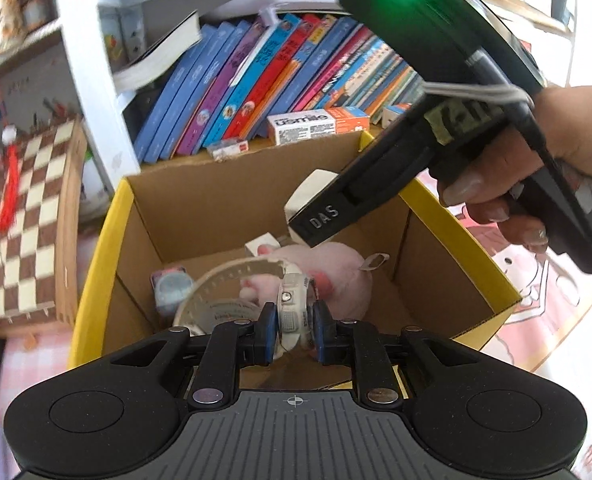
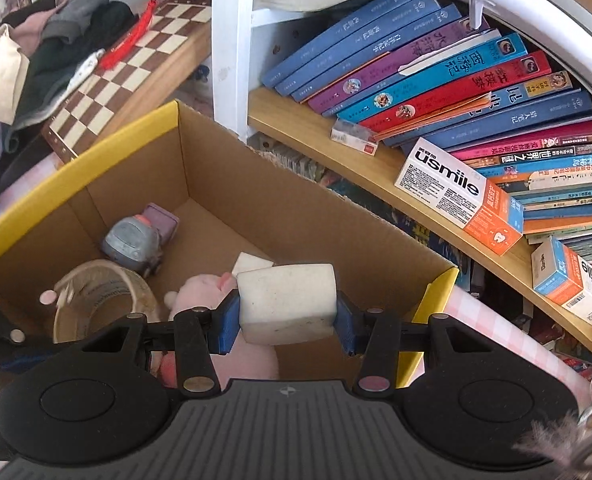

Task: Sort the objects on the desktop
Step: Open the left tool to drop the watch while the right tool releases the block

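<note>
At the bottom centre of the left wrist view, the left gripper stands narrow, its blue pads on either side of a white wristwatch above the open cardboard box. In the right wrist view, the right gripper clamps a white block eraser over the same box. Below lie a pink plush toy, a tape roll and a grey toy car. Yellow-edged walls ring the box; a bookshelf rises just behind.

White watch and eraser block (scuffed) above cardboard box
</note>
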The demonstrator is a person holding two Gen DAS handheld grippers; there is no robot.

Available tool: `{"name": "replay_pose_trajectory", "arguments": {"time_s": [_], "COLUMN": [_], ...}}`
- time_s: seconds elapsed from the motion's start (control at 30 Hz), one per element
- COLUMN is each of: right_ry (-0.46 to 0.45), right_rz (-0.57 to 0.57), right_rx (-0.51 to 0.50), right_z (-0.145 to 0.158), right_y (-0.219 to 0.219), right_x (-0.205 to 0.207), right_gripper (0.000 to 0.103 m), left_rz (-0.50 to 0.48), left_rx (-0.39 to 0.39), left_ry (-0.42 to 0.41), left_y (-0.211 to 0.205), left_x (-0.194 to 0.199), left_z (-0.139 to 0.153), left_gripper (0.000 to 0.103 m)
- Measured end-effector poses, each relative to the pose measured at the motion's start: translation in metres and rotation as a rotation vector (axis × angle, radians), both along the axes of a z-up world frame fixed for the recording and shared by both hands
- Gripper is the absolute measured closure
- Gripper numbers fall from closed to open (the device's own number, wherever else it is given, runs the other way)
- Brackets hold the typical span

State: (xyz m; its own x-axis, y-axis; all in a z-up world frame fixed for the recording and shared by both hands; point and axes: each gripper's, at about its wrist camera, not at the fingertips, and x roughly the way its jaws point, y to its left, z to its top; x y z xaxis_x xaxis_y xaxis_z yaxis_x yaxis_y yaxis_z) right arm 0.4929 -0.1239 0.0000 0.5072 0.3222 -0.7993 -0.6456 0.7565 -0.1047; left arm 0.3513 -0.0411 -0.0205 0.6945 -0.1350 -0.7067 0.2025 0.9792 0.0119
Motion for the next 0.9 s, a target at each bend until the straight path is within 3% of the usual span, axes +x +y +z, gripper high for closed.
{"name": "replay_pose_trajectory", "arguments": {"time_s": [0.3,0.6,0.9], "right_ry": [0.018,0.007,-0.006], "right_rz": [-0.013,-0.018,-0.024], "right_rx": [-0.036,-0.061,-0.036], "right_z": [-0.006,-0.011,-0.005], "right_y": [0.002,0.006,0.007], "right_x": [0.020,0.031,0.030], "right_gripper": [0.058,0.054,0.045], "left_rz": [-0.011,-0.038,-0.017], "left_rx": [0.032,0.041,0.051], "left_ry": [-0.012,-0.061,-0.061], "left_y": [-0.005,-0.010,-0.009], "left_x": [-0.002,-0.014,-0.018], "left_z": [0.003,0.014,0.017], "left_gripper": [0.080,0.057,0.054]}}
